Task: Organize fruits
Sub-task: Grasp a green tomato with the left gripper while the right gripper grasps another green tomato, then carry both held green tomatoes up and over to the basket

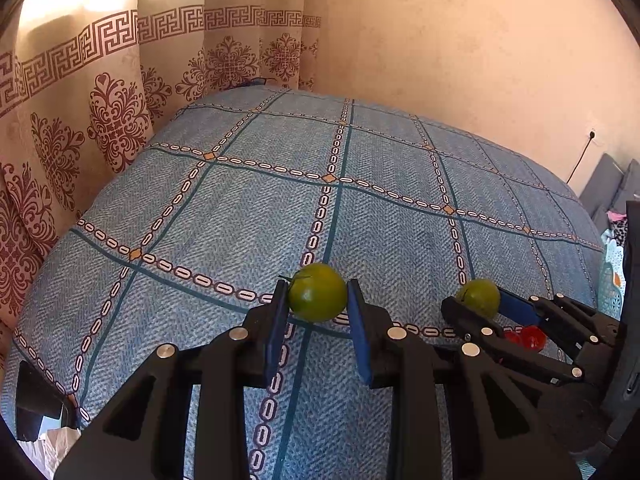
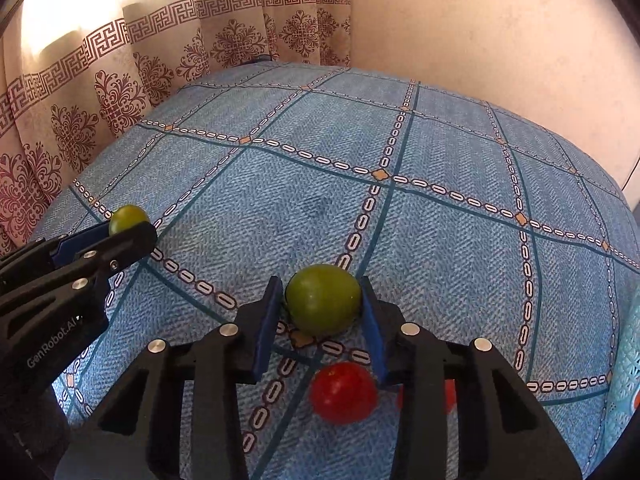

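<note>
Green fruits [image 1: 317, 292], two, on the blue bedcover [image 1: 248, 208], one between each pair of tongs.
Your left tongs [image 1: 318, 300] pinched one fruit; your right tongs [image 2: 322, 308] bracketed the other [image 2: 323, 299], contact unclear. Red tomato [image 2: 344, 392] lay nearer you, under the right tongs.

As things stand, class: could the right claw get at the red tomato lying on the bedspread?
Probably not straight away. The right claw is already filled by a green fruit, and the red tomato lies nearer, beneath its fingers. Nothing covers the tomato.
</note>
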Demonstrator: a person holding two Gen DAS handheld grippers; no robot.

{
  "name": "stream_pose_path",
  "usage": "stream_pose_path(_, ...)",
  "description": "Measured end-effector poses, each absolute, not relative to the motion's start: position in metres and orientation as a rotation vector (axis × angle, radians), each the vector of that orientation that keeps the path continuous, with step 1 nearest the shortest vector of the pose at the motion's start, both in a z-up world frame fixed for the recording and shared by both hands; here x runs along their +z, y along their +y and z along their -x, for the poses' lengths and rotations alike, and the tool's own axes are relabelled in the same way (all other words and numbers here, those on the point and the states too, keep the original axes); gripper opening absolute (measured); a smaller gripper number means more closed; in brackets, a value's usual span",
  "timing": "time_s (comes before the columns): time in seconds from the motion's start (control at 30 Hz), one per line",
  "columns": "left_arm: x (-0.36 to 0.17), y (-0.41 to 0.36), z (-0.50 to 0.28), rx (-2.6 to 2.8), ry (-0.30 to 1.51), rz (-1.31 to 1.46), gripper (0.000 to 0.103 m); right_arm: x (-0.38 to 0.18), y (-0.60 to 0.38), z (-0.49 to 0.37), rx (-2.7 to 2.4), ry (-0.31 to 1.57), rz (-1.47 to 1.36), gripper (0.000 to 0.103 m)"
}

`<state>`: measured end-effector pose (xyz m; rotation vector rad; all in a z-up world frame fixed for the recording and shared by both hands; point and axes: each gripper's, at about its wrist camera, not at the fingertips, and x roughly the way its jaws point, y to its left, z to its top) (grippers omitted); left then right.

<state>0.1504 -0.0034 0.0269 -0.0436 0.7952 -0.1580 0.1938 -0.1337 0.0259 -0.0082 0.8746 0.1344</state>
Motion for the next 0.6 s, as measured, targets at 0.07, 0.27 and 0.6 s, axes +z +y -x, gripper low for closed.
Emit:
stream_pose_path(0.07,0.027,-0.004,-0.15,-0.161,0.796,0.044,0.03,0.027,-0.134,-0.193,0.134,0.873,-0.003,0.038)
stream_pose_path(0.27,0.03,-0.006,-0.147,-0.168,0.789,0.045,0.03,0.042,-0.142,-0.181,0.123,0.83,-0.043,0.037)
stream_pose_path(0.6,0.034,-0.016,-0.14,-0.192,0.769,0.024,0.03,0.072,-0.166,-0.159,0.083,0.764,-0.107,0.037)
